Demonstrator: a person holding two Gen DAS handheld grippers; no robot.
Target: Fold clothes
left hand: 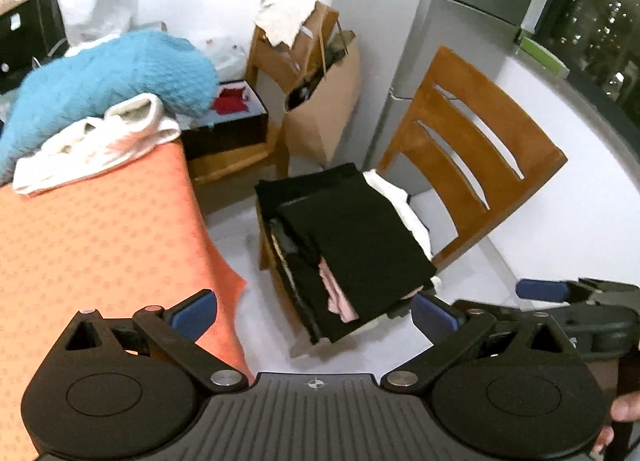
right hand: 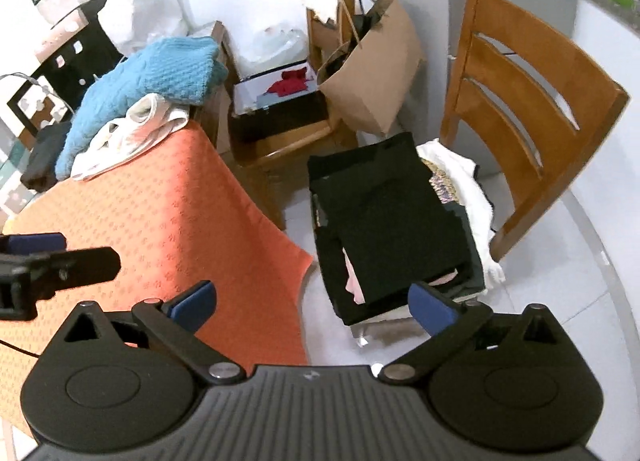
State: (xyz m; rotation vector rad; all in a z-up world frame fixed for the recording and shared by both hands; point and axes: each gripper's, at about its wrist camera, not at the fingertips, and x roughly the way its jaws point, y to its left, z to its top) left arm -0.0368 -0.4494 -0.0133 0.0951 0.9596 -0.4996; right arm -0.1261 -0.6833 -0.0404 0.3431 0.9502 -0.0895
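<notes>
Resting on a wooden chair, a stack of folded clothes shows mostly black cloth, with pink edges poking out at the near side and white fabric toward the chair back. More clothes wait at the far end of the table, which wears an orange cloth: a white garment lies crumpled with a blue knit heaped just behind it, touching. The left gripper hangs above the gap between table edge and chair, blue pads spread wide, holding nothing. The right gripper hovers just beside it, likewise spread and empty, pointed at the stack. Each shows in the other's view at the frame edge. Beyond the table, a second chair bears a dark box with something red inside, and a brown paper bag leans beside it.
</notes>
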